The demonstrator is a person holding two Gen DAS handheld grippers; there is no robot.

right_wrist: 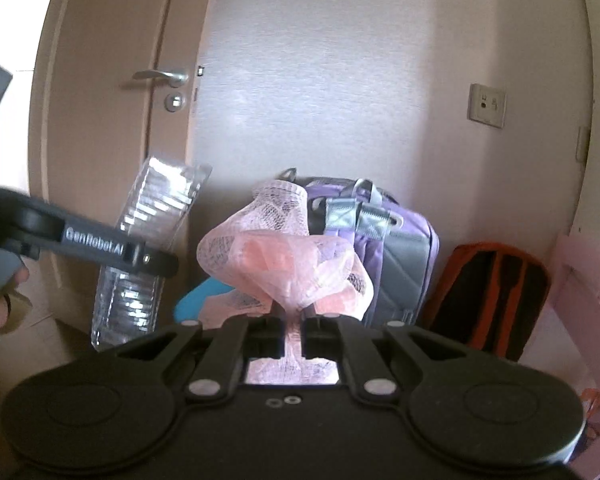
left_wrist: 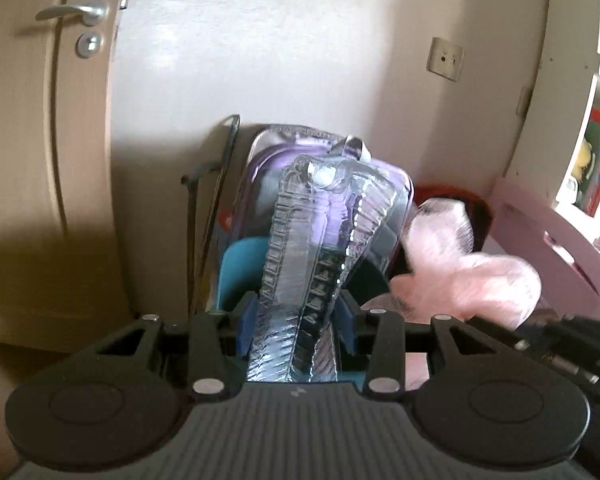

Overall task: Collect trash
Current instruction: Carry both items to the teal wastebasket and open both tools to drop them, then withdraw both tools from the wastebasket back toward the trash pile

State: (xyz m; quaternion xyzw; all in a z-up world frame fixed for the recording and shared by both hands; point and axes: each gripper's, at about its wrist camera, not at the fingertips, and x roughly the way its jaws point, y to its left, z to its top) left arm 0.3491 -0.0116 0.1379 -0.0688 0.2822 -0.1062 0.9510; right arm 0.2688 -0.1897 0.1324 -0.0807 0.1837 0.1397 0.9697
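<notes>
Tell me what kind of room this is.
Probably a child's bedroom at home. A purple backpack leans against the wall by a door, a shelf holds bright toys or books, and pink furniture stands to the right.

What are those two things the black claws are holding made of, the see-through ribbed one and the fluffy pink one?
The ribbed bottle in the left gripper looks like thin clear plastic: glossy, and the purple backpack shows through it. The pink netting pinched in the right gripper seems a soft foam or plastic mesh, matte, with an open weave; which one is hard to tell.
</notes>
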